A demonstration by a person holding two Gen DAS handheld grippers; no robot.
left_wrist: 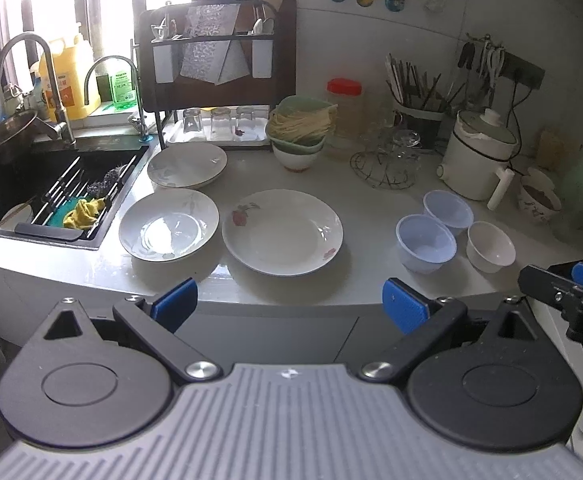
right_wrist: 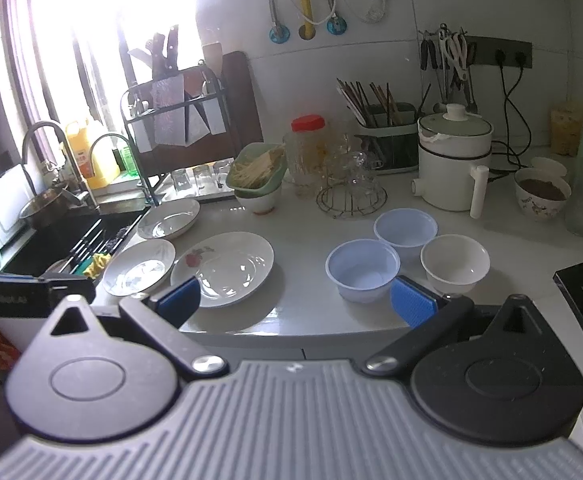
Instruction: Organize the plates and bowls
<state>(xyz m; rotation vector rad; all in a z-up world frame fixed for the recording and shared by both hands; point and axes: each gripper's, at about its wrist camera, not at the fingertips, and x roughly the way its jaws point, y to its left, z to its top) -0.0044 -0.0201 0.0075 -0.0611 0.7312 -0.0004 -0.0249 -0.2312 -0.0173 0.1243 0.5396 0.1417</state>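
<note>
Three white plates lie on the counter: a flowered plate (left_wrist: pixel 282 232) (right_wrist: pixel 223 266) in the middle, a plate (left_wrist: pixel 168 224) (right_wrist: pixel 138 267) to its left, and another plate (left_wrist: pixel 187 165) (right_wrist: pixel 168 219) behind by the sink. To the right stand two pale blue bowls (left_wrist: pixel 426 243) (right_wrist: pixel 362 268), (left_wrist: pixel 448 207) (right_wrist: pixel 405 227) and a white bowl (left_wrist: pixel 490 246) (right_wrist: pixel 454 264). My left gripper (left_wrist: pixel 290 302) is open and empty in front of the counter edge, facing the flowered plate. My right gripper (right_wrist: pixel 297 300) is open and empty, at the edge before the blue bowl.
A black sink (left_wrist: pixel 51 196) with a rack and cloth lies at the left. A dish rack (left_wrist: pixel 215 60) with glasses, stacked bowls with noodles (left_wrist: pixel 301 128), a red-lidded jar (left_wrist: pixel 345 114), a wire stand (left_wrist: pixel 387 164), a white cooker (left_wrist: pixel 479 152) and a filled bowl (right_wrist: pixel 541 194) line the back.
</note>
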